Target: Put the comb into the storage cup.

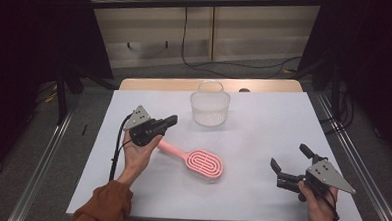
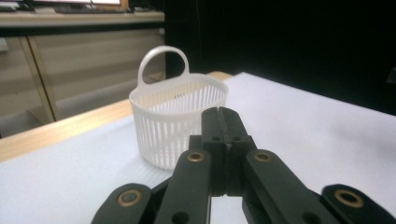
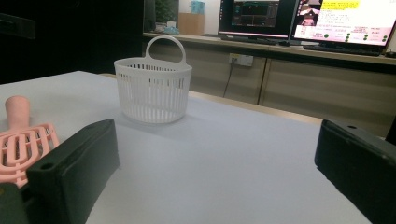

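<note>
A pink hairbrush (image 1: 198, 160) lies flat in the middle of the white table (image 1: 263, 123), handle pointing left; its head and handle show at the left of the right gripper view (image 3: 21, 140). A white slatted basket (image 1: 210, 106) with a loop handle stands upright at the back centre (image 2: 175, 116) (image 3: 153, 88). My left gripper (image 1: 171, 121) is held above the brush handle, jaws shut with nothing between them (image 2: 223, 126), pointing at the basket. My right gripper (image 1: 291, 158) hovers at the front right, jaws wide open and empty (image 3: 219, 163).
A bare wooden strip (image 1: 175, 83) runs along the table's far edge. Cables (image 1: 226, 67) trail over the floor behind it. Metal rails (image 1: 352, 162) flank both sides of the table. Monitors (image 3: 345, 18) stand on a counter far off.
</note>
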Demonstrator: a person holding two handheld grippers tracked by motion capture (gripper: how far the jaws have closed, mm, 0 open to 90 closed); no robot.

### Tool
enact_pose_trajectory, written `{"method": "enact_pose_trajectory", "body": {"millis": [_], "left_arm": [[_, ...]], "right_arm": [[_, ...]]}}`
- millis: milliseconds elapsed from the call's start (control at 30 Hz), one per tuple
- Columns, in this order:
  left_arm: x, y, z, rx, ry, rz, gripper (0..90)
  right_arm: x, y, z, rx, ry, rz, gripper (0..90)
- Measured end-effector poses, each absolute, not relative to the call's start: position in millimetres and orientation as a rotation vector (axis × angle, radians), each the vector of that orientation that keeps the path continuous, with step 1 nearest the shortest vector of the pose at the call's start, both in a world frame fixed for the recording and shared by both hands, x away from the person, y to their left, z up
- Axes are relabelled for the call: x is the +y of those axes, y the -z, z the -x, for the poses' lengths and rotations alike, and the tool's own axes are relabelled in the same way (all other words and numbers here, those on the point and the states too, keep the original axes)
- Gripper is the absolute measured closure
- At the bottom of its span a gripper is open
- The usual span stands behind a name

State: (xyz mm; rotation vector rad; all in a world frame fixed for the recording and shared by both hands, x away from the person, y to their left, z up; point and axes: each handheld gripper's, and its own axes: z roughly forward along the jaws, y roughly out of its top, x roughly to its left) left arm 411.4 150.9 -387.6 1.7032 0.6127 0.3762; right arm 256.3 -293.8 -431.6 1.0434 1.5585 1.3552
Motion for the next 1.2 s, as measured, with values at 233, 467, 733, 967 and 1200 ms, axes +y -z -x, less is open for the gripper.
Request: {"method": "enact_pose_trajectory", "body": {"millis": [233, 467, 733, 967, 1200], "left_arm": [[147.1, 387.5, -417.9, 0.645, -0.321, -1.811, 90.0], [143.6, 390.4, -439.9, 0.721, -0.198, -1.877, 90.0], [143.3, 397.0, -446.8, 0.786, -0.149, -1.993, 90.0], [138.9, 402.7, -442.7, 0.733, -0.207, -2.125, 90.0], [135.6, 408.8, -444.2, 0.737, -0.198, -2.196, 90.0]], "right_arm": [[-294.2, 431.8, -256.8, 1.554, -1.350, -1.047, 0.0], [-294.0, 432.1, -257.3, 1.552, -1.343, -1.051, 0.0], [-294.3, 432.2, -256.9, 1.554, -1.347, -1.052, 0.0], [-293.3, 432.6, -257.2, 1.557, -1.345, -1.047, 0.0], [-293.5, 432.8, -257.1, 1.560, -1.347, -1.046, 0.0]]}}
